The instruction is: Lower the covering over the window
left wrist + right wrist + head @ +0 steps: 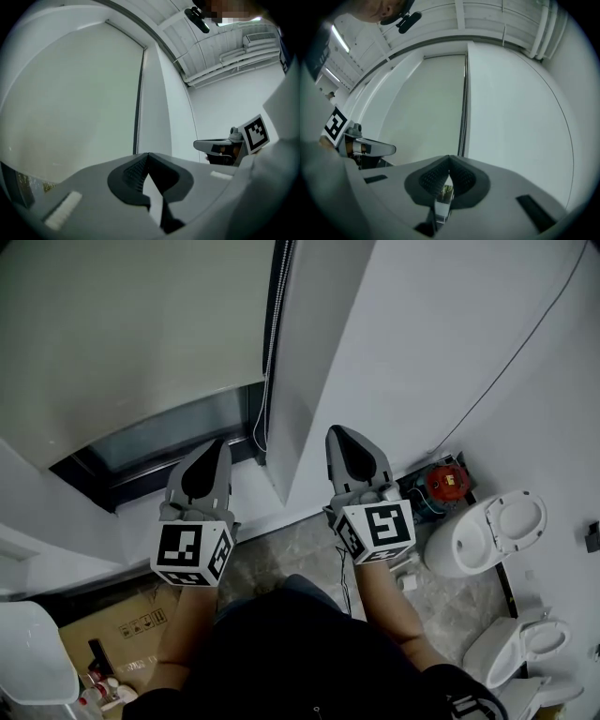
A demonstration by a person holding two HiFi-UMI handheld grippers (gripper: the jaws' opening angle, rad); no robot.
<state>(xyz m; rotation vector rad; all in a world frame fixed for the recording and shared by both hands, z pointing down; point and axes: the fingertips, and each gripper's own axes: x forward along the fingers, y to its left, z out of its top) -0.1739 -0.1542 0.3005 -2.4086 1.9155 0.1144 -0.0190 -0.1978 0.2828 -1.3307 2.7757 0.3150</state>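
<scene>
Blind (122, 334) covers the window (178, 439) save a low strip. Your left gripper (218, 444), jaws pressed together and empty, faces it. Bead chain (270, 352) hangs between. Your right gripper (337, 432), likewise closed, faces the pillar (319, 381). Toilets (487, 531) stand right.

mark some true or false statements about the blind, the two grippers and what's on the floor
1. The roller blind covers the window right down to the sill. False: a strip of dark window glass shows below its bottom edge.
2. The left gripper is shut with nothing between its jaws. True.
3. The right gripper is clamped on the bead chain. False: it is shut and empty, and the chain hangs apart from it beside the blind.
4. White toilets stand on the floor at the right. True.
5. A cardboard box lies on the floor at the lower left. True.
</scene>
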